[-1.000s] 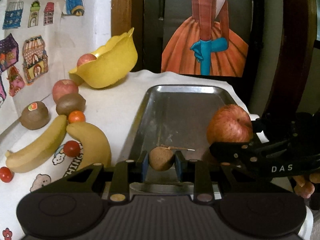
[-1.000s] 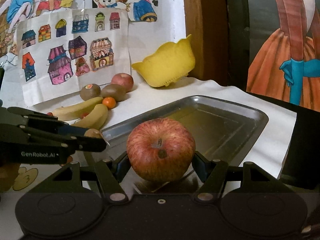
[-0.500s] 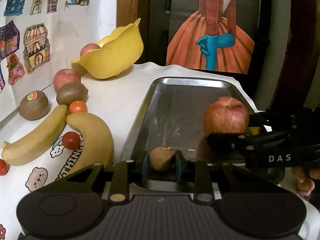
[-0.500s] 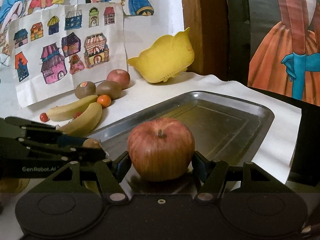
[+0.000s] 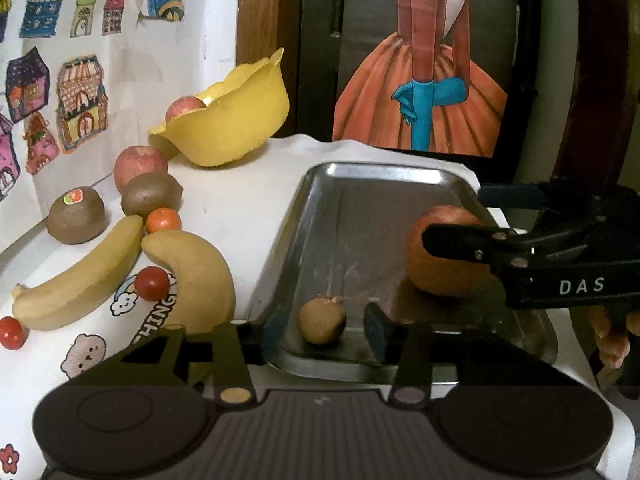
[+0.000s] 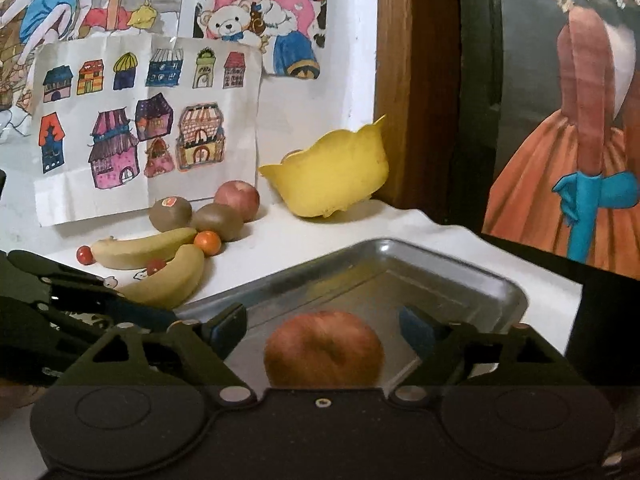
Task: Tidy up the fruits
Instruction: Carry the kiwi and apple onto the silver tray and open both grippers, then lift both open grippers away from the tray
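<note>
A white-covered desk point(image 5: 248, 208) carried a metal tray point(image 5: 372, 172) on its right side, with loose fruit spread out to the left. The left gripper point(image 5: 320, 330) stood with its fingers spread wide at the tray's near edge, a small brown round fruit point(image 5: 322, 321) resting on the tray floor between them and touching neither. The right gripper point(image 6: 322, 330) was likewise spread apart, and the red apple point(image 6: 324, 348) sat free on the tray between its fingers, to the right of the brown fruit. At the far left a yellow bowl point(image 5: 236, 120) held another apple point(image 5: 185, 107). Nearer lay two bananas point(image 5: 192, 276), a further apple point(image 5: 138, 164), two kiwis point(image 5: 150, 198), a small orange fruit point(image 5: 163, 220) and cherry tomatoes point(image 5: 151, 283).
</note>
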`<state>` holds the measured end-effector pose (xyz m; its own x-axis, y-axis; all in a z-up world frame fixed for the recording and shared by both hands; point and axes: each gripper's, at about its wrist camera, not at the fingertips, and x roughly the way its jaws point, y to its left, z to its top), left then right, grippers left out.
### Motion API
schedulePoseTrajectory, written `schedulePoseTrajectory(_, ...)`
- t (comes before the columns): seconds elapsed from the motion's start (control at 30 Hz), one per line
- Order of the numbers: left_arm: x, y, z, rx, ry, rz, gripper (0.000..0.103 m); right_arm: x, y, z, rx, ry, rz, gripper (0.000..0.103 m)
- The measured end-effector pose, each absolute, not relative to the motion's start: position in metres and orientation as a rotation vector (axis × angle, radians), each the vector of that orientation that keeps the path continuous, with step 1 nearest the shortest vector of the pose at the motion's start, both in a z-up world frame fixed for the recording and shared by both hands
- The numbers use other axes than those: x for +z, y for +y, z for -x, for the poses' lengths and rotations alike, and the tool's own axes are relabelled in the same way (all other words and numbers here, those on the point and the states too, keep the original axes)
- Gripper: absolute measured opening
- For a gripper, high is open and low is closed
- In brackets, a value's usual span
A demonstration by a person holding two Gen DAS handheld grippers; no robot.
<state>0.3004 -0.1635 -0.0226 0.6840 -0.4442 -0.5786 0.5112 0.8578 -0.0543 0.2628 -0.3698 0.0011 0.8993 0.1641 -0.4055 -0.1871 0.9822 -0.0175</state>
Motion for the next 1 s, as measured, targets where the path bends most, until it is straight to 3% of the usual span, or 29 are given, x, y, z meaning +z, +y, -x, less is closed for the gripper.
schedulePoseTrajectory(0.27,-0.005,-0.145,-0.279,-0.490,0.562,-0.048,0.091,0.015,-0.380,-0.227,0.128,0.343,0.005,0.100)
schedulePoseTrajectory(0.43,0.010,-0.123,-0.253,-0.446,0.497,-0.007,0.102,0.028,-0.376,-0.190,0.119,0.286,0.000,0.102)
schedulePoseTrajectory(0.77,0.029,-0.081,-0.182,-0.414,0.420,-0.015,0.103,0.034,-0.346,-0.106,0.096,0.278,-0.001,0.102)
schedulePoseTrajectory(1.0,0.029,-0.048,-0.125,-0.415,0.423,-0.052,0.103,0.027,-0.313,-0.056,0.102,0.370,0.011,0.102)
